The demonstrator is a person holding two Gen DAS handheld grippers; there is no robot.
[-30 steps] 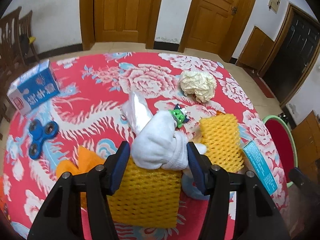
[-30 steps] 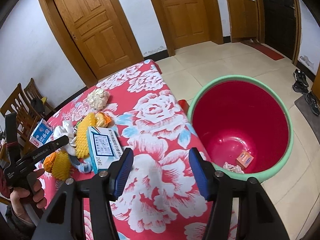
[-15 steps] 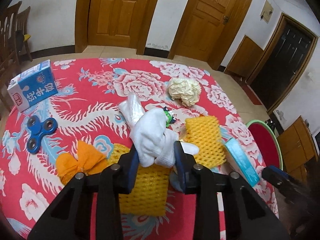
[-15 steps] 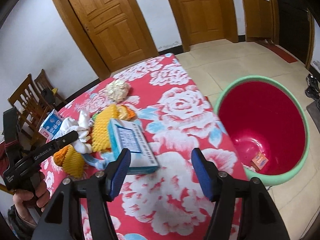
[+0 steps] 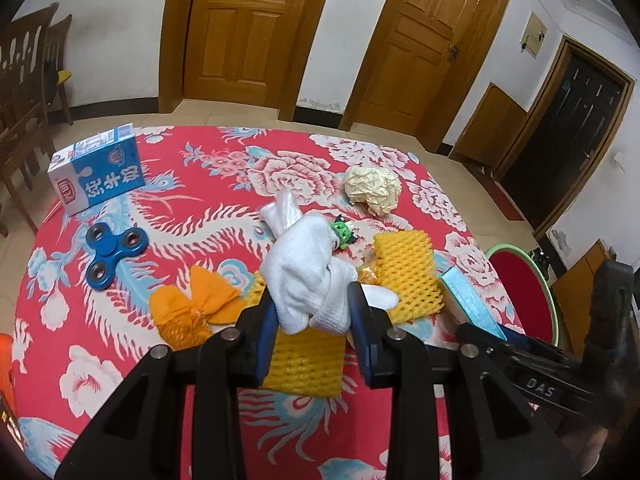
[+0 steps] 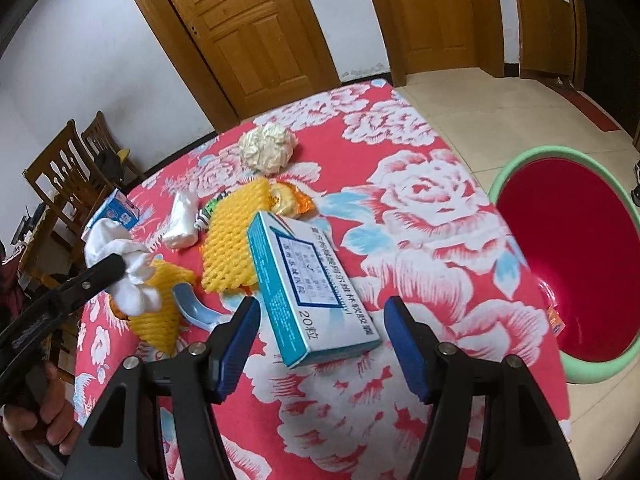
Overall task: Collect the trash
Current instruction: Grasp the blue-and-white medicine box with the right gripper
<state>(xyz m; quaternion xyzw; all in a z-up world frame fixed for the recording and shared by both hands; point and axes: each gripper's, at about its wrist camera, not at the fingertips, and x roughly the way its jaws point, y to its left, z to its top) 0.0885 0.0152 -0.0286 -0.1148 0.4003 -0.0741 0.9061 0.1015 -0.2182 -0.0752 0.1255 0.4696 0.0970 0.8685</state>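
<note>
While the left tool (image 5: 312, 320) grips a white cloth (image 5: 308, 272) lifted just above the yellow nets (image 5: 406, 270) on the bench (image 5: 200, 208), the right tool (image 6: 320, 332) hangs unclenched over the box (image 6: 308, 284), bin (image 6: 520, 168) beside it.

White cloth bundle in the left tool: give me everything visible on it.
The white knitted cloth bundle looks like soft, crumpled fabric, possibly a glove or sock, with limp lobes hanging loose. The left tool is shut on its lower part, both blue pads pressing its sides. In the right wrist view it hangs clear above the yellow foam mesh sleeve, over the red floral tablecloth. Whether any loose end still brushes the sleeve cannot be told.
</note>
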